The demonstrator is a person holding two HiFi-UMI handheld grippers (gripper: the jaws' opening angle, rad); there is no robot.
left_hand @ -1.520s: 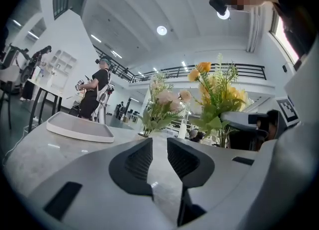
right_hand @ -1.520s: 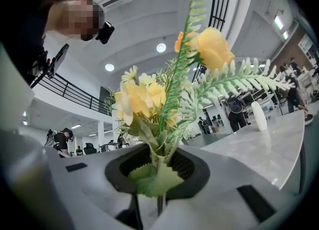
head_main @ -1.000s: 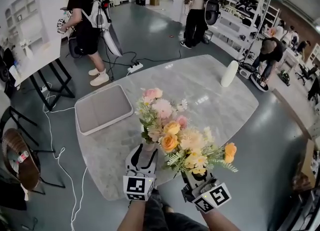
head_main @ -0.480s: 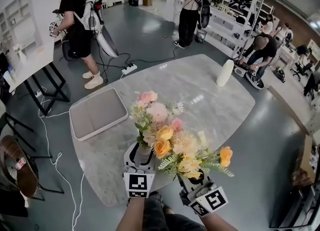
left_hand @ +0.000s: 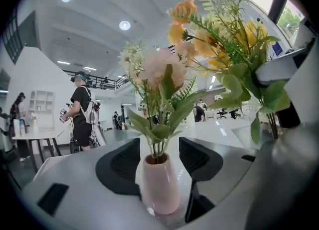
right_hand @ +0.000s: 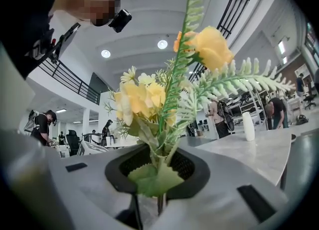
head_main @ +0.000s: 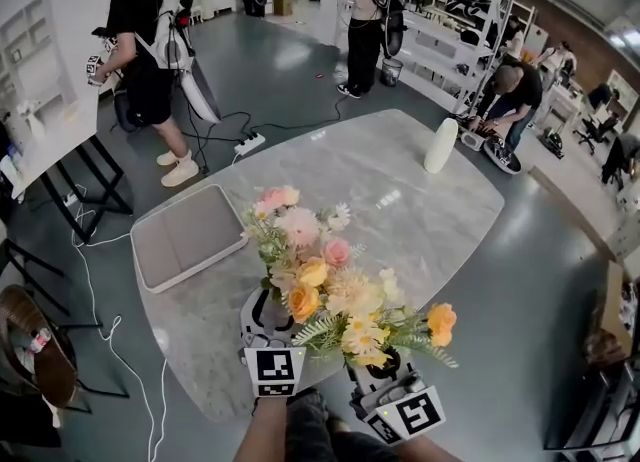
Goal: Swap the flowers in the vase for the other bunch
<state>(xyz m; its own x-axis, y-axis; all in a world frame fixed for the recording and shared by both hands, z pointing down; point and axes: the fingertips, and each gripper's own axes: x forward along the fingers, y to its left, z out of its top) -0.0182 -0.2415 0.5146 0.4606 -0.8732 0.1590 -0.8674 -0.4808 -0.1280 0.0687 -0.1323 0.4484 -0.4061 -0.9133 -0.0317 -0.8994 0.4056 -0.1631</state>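
The vase (left_hand: 159, 184) stands near the table's (head_main: 400, 200) near edge with the pink bunch (head_main: 295, 230) in it. The left gripper (head_main: 268, 302) has its jaws spread wide either side of the vase, with a gap at each pad. The right gripper (right_hand: 157, 167) is clamped on the stems of the yellow bunch (head_main: 365, 325), whose blooms crowd the pink ones just beside. A tray (head_main: 185, 235) lies to the left and a white bottle (head_main: 440, 145) stands at the far edge. People (head_main: 140, 60) stand beyond the table.

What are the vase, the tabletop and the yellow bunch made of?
Vase: likely glazed ceramic, pale pink, smooth with soft sheen.
Tabletop: marble or marble-look slab, grey veining, glossy reflections.
Yellow bunch: apparently artificial, plastic-looking fern fronds, fabric-like petals.
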